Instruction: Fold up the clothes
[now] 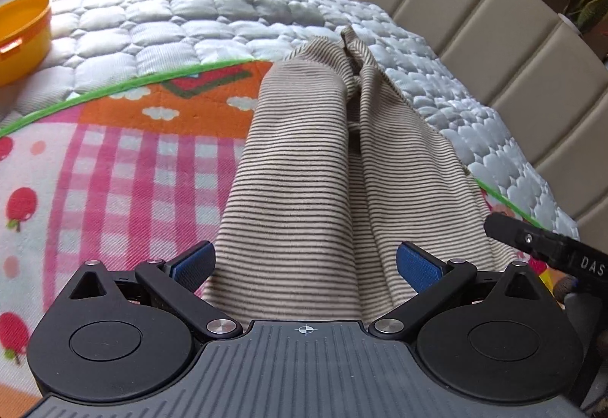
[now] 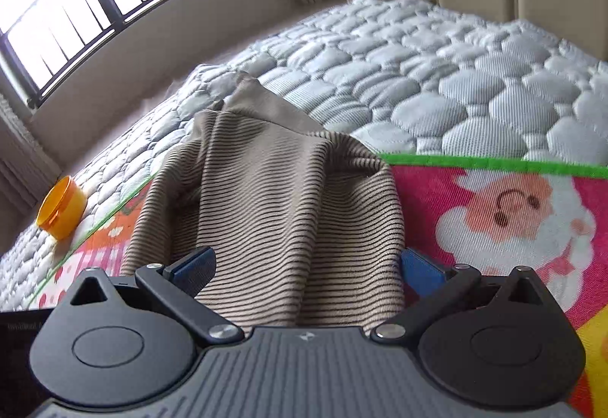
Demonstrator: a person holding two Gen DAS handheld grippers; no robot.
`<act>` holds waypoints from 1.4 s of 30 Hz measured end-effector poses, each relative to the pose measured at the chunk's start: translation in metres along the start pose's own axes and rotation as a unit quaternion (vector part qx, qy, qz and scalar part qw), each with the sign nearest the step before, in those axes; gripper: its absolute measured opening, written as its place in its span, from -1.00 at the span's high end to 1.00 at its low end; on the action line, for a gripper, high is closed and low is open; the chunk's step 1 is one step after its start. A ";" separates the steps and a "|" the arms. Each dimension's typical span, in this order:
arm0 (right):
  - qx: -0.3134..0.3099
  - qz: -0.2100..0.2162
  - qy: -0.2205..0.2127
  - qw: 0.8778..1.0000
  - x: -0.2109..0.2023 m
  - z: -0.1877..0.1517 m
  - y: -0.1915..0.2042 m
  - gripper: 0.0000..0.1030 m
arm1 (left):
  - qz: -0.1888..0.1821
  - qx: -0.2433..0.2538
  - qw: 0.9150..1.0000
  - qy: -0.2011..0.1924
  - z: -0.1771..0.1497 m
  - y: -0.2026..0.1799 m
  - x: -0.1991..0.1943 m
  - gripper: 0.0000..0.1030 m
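While spread wide, both tools (image 1: 306, 264) (image 2: 307, 266) w/ striped garment (image 1: 304, 159) between pads, apparently ungripped.

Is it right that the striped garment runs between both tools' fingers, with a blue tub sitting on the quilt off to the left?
Not quite: the tub is yellow-orange, not blue, as both wrist views show. The rest holds: the garment runs between the fingers of the left tool and right tool, and the tub sits on the quilt, left.
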State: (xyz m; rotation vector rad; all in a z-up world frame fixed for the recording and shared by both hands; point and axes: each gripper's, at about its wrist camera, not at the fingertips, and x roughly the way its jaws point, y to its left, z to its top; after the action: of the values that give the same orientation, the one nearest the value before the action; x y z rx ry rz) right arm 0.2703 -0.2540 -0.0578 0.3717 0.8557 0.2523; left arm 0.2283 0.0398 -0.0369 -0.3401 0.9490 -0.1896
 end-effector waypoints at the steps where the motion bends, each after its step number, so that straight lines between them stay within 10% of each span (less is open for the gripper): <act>1: 0.025 0.010 0.006 1.000 0.005 -0.001 -0.009 -1.00 | -0.002 -0.005 1.000 0.010 0.003 0.004 0.009 -1.00; 6: 0.085 0.061 0.014 0.994 0.010 -0.004 -0.036 -1.00 | -0.016 -0.003 1.000 0.023 0.000 0.011 0.020 -1.00; 11: -0.055 0.010 0.033 0.998 0.012 -0.014 0.000 -0.92 | -0.001 0.015 0.999 0.030 0.002 0.005 0.025 -1.00; 13: -0.115 -0.025 0.034 0.992 0.013 -0.023 0.021 -0.60 | 0.025 0.041 0.998 0.031 -0.001 -0.004 0.025 -1.00; 22: -0.121 -0.028 0.073 0.990 -0.013 -0.038 0.043 0.12 | 0.087 0.104 0.990 0.044 -0.017 -0.024 0.009 -0.17; 35: -0.135 -0.033 0.203 0.969 -0.129 -0.166 0.070 0.13 | 0.016 0.096 0.979 0.180 -0.124 -0.026 -0.075 0.00; 42: -0.113 -0.049 0.076 0.989 -0.190 -0.170 0.073 -0.23 | 0.013 0.105 0.981 0.164 -0.154 -0.026 -0.121 -0.48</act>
State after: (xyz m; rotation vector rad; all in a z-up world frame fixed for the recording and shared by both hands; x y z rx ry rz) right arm 0.0144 -0.2200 0.0010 0.0992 0.9817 0.2851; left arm 0.0321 0.0216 -0.0174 -0.1008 1.2468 -0.3269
